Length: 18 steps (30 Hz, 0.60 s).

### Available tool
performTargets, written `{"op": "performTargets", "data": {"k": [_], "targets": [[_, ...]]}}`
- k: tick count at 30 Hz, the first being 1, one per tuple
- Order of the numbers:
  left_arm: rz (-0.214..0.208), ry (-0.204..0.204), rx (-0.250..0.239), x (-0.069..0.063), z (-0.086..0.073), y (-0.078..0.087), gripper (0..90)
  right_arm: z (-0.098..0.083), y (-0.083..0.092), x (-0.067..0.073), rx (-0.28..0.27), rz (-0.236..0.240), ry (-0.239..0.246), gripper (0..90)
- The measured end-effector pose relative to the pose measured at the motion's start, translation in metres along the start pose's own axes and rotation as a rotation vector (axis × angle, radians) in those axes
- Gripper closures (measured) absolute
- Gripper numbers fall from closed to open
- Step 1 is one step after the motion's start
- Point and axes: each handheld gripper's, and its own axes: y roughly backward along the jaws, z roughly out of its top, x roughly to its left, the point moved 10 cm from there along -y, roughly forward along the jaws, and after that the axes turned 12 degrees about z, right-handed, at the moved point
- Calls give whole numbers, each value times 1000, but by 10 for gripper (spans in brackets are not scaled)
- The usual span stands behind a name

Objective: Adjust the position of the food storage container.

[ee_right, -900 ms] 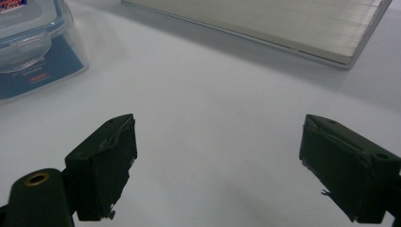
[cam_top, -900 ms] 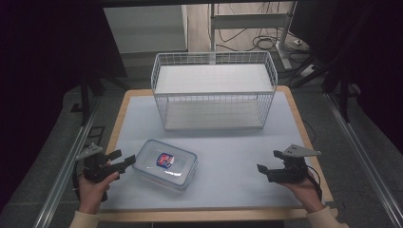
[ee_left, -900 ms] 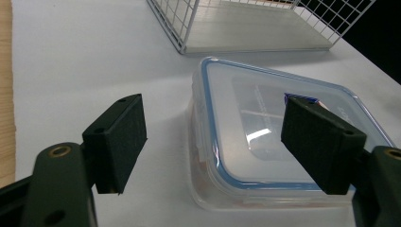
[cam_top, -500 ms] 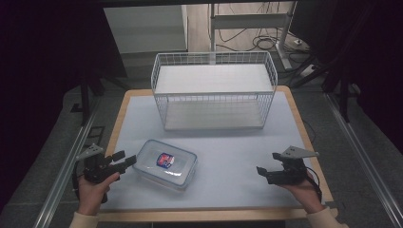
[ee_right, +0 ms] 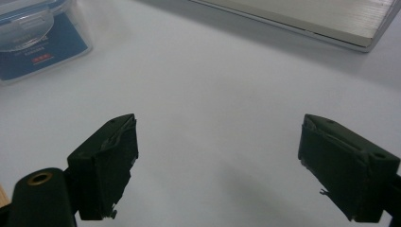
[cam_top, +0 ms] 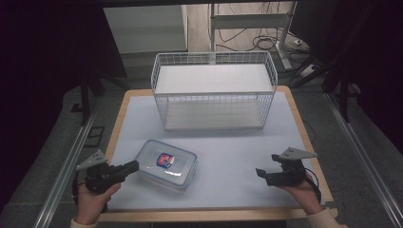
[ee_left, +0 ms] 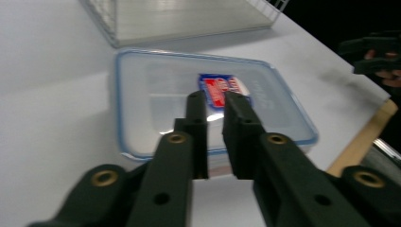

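Observation:
A clear plastic container (cam_top: pixel 166 164) with a blue-rimmed lid and a red and blue label lies flat on the white table mat, front left. My left gripper (cam_top: pixel 135 166) is at its left edge. In the left gripper view the jaws (ee_left: pixel 215 97) stand almost together over the near part of the lid (ee_left: pixel 156 94), with nothing between them. I cannot tell whether they touch the lid. My right gripper (cam_top: pixel 259 173) hovers at the front right, well apart from the container. Its jaws (ee_right: pixel 217 137) are wide open over bare mat, and the container (ee_right: pixel 33 33) lies off to their far left.
A white wire basket (cam_top: pixel 214 56) stands at the back middle of the table, and its base also shows in the gripper views (ee_left: pixel 165 19) (ee_right: pixel 307 19). The wooden table edge (cam_top: pixel 114 137) frames the mat. Dark floor, metal rails and cables surround the table.
My left gripper has edged to the right, up to the container's left edge. The right gripper has stayed where it was.

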Motion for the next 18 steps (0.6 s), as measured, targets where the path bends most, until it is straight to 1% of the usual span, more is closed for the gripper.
{"op": "performTargets", "data": {"k": [1,3,4,7,10,13,14,15,16,18], "targets": [[-27,-14,8,-9,-1,0,874,0,0,0,2,-1,0,133],[-70,-22,23,-19,-5,0,887,-1,-1,0,5,-1,3,132],[-84,-27,28,-23,-7,0,888,-1,-1,0,7,-1,4,133],[-96,-52,56,-33,-18,-4,892,-2,-1,0,13,-5,9,134],[-98,-77,88,-41,-29,-8,896,-5,-2,-1,32,-5,2,141],[-113,-105,120,-48,-40,-9,897,-5,-3,0,29,-1,3,141],[-113,-105,120,-48,-40,-9,897,-5,-3,0,29,-1,3,141],[-116,-121,139,-51,-46,-10,897,-3,-2,1,22,4,3,141],[-116,-121,139,-51,-46,-10,898,-3,-2,1,22,4,3,141],[-130,-133,165,-56,-56,-14,898,-4,-2,1,23,2,1,142]]}}
